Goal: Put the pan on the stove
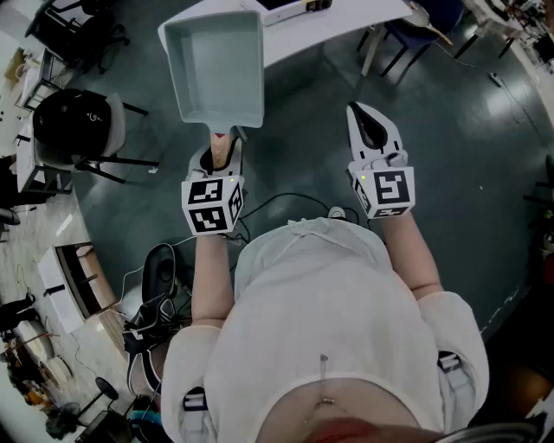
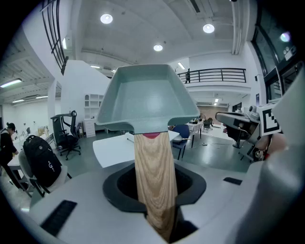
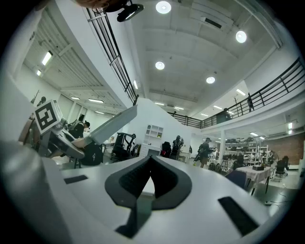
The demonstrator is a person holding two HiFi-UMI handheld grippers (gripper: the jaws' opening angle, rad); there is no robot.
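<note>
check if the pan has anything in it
Empty: the pan shows only its bare grey-green floor and walls in the head view.

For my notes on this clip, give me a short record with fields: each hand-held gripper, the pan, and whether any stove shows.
left hand-held gripper: shut on the pan's wooden handle
right hand-held gripper: jaws together, nothing between them
pan: square, grey-green, empty, held up in the air
stove: none in view
table: white, just beyond the pan
task: pan not yet set down
</note>
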